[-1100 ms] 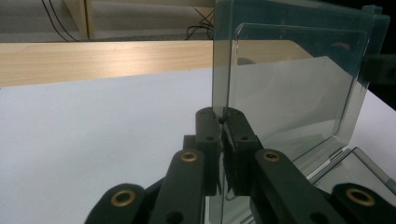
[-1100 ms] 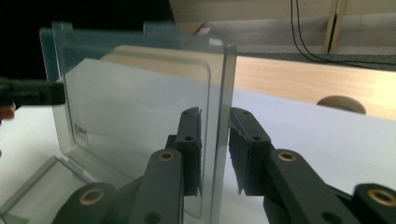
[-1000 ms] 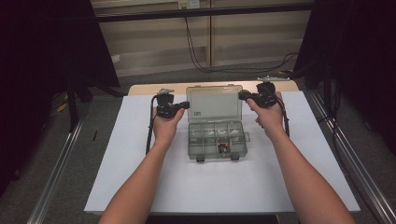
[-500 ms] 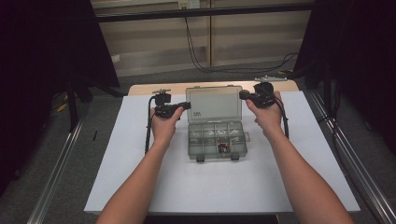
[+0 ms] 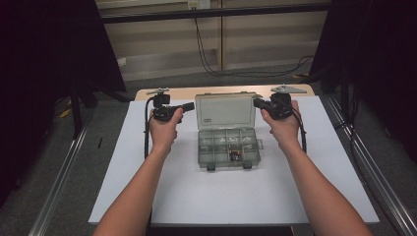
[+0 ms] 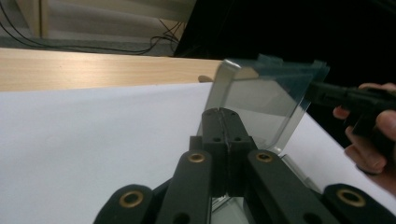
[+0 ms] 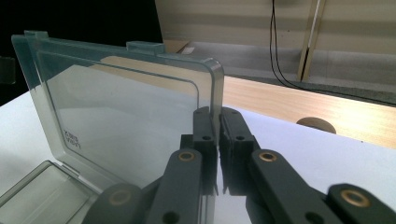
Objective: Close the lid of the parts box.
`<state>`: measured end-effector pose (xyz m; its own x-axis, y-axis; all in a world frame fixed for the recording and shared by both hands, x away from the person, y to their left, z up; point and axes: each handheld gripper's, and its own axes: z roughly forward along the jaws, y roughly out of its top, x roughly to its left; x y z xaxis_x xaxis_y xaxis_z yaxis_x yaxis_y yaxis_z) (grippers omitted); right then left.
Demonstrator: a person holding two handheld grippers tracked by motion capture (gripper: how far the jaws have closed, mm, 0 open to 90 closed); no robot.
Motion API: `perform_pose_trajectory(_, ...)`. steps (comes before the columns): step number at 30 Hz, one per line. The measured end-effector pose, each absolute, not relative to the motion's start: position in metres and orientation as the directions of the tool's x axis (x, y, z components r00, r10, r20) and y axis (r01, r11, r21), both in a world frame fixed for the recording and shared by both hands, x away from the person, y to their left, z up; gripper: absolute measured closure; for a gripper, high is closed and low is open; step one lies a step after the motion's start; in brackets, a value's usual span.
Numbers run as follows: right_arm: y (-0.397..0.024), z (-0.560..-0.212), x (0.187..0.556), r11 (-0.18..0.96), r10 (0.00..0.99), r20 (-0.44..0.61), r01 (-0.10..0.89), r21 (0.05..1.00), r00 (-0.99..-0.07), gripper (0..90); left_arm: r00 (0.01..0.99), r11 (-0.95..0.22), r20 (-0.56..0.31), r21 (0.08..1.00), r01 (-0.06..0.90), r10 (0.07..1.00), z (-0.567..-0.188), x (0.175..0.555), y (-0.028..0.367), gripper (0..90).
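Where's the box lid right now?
Lid stands raised behind the open box at table centre in the high view, right gripper clamped on its right edge, left gripper shut beside its left.

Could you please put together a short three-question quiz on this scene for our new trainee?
1. True or false: the lid of the clear compartment box stands raised.
2. Which part of the lid does the right gripper pinch? A) its side edge B) a front latch C) the hinge
3. What covers the table under the box?

Key:
1. True: it stands open behind the compartments.
2. A: the jaws are closed on the lid's side edge, while the left gripper, jaws together, sits at the lid's opposite edge.
3. A white sheet.
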<state>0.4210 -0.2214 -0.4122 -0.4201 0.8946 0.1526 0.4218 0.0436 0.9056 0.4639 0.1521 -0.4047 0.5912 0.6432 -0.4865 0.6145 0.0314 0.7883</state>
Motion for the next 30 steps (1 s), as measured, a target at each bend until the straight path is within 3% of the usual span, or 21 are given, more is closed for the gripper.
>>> perform_pose_trajectory(9,-0.222,-0.413,0.409,0.048,0.894,0.133,0.386,0.921,-0.428,86.9,0.525,0.075,-0.529,0.748,0.659,0.667,-0.404,0.479,0.145,90.0)
perform_pose_trajectory(22,-0.228,-0.414,0.396,0.069,0.864,0.122,0.355,0.932,-0.489,83.9,0.555,0.019,-0.530,0.735,0.678,0.641,-0.403,0.477,0.130,90.0)
perform_pose_trajectory(26,-0.232,-0.412,0.389,0.043,0.871,0.136,0.350,0.936,-0.471,71.0,0.571,0.015,-0.533,0.739,0.673,0.625,-0.399,0.472,0.132,90.0)
perform_pose_trajectory(30,-0.241,-0.413,0.380,0.053,0.842,0.139,0.337,0.940,-0.521,67.2,0.594,0.001,-0.522,0.751,0.660,0.612,-0.397,0.466,0.131,90.0)
